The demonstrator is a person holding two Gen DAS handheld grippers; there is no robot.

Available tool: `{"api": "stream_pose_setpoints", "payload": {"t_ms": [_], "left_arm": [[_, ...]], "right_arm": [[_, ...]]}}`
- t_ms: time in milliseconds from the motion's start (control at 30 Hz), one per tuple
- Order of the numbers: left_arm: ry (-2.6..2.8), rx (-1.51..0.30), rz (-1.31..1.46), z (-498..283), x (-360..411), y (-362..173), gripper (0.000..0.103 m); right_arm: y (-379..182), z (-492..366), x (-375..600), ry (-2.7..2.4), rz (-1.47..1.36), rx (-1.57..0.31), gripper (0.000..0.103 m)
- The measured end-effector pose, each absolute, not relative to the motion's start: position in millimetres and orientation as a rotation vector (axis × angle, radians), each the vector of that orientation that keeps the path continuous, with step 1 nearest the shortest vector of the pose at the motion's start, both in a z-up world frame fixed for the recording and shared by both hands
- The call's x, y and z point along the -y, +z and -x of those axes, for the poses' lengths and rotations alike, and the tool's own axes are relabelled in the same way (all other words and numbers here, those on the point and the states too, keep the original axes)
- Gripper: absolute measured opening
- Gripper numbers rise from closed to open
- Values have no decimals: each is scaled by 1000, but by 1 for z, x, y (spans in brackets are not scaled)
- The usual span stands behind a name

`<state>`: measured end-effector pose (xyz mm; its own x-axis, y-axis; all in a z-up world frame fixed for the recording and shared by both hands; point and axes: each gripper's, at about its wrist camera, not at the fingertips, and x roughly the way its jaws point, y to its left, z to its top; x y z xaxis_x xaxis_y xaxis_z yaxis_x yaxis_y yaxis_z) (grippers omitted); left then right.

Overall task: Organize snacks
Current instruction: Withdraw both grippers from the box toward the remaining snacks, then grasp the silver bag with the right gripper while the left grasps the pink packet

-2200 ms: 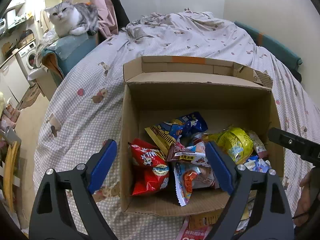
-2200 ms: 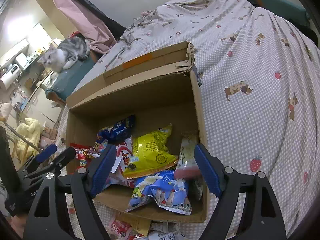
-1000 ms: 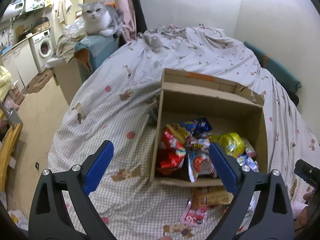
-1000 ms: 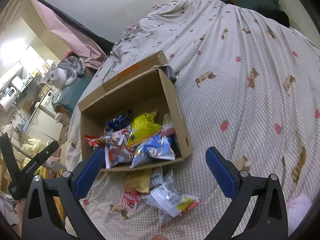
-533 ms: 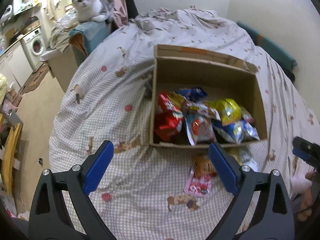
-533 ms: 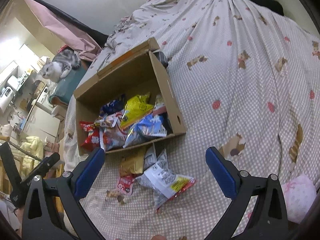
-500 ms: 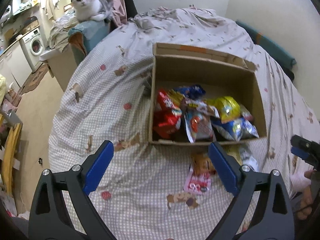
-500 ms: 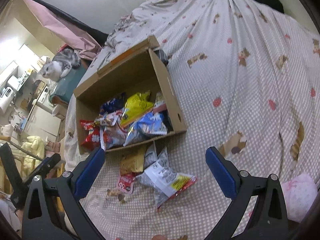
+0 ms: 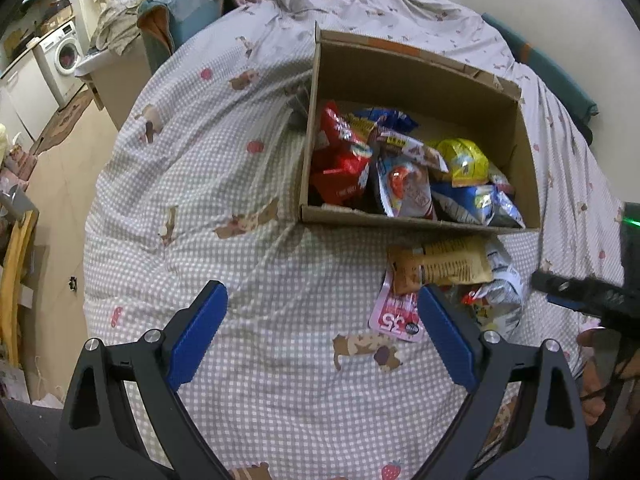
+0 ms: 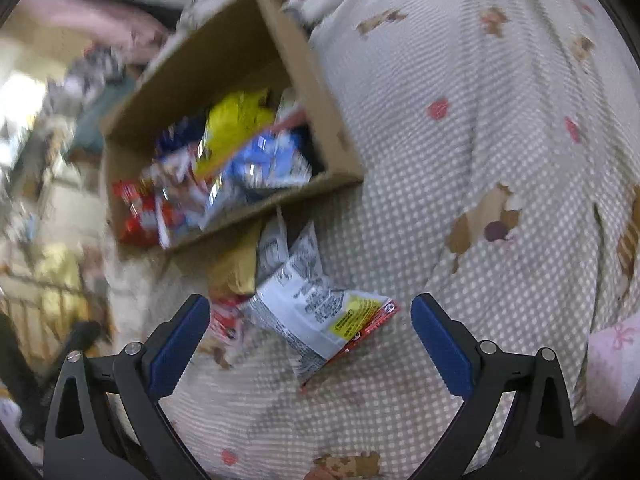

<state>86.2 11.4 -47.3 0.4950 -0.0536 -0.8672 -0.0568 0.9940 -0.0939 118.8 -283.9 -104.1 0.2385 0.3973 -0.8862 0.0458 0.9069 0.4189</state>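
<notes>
A cardboard box (image 9: 316, 120) on the bed holds several snack bags: red (image 9: 340, 160), yellow (image 9: 466, 158), blue (image 9: 476, 200). It also shows, blurred, in the right wrist view (image 10: 320, 112). Loose on the bedspread in front of the box lie a tan bag (image 9: 452, 266), a pink packet (image 9: 396, 318) and a silver bag (image 10: 316, 308). My left gripper (image 9: 320, 328) is open and empty, above the bedspread left of the loose bags. My right gripper (image 10: 310, 340) is open and empty, with the silver bag between its fingers' line of sight, apart from them.
The checked bedspread (image 9: 224, 184) covers the bed, and its left edge drops to the floor (image 9: 60, 168). A washing machine (image 9: 60, 56) and a laundry pile (image 9: 120, 20) stand at the far left. A pink cloth (image 10: 612, 364) lies at the right.
Both grippers have pulled back from the box and lowered toward the loose bags in front of it. The right wrist view is now blurred by motion. Both stay open.
</notes>
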Motion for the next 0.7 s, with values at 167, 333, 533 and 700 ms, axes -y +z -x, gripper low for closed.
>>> {"api": "stream_pose_setpoints", "payload": {"t_ms": [167,333,533,700], "left_arm": [[6,-1112,121,-90,-11,-60,94],[-5,-1134,114,-89,-9,-66,94],[-30,-1170,161,-90,-7,-71,94],[-40,-1171,160,-89,-5,-70,94]], "right_arm": [[-130,-127,233,275,-72,-1387,103],[-144,-126,220,281,23,-1413,101],[-148,-128,229,291,33,-1414,70],[-130,-111,226,349,57,-1361,56]]}}
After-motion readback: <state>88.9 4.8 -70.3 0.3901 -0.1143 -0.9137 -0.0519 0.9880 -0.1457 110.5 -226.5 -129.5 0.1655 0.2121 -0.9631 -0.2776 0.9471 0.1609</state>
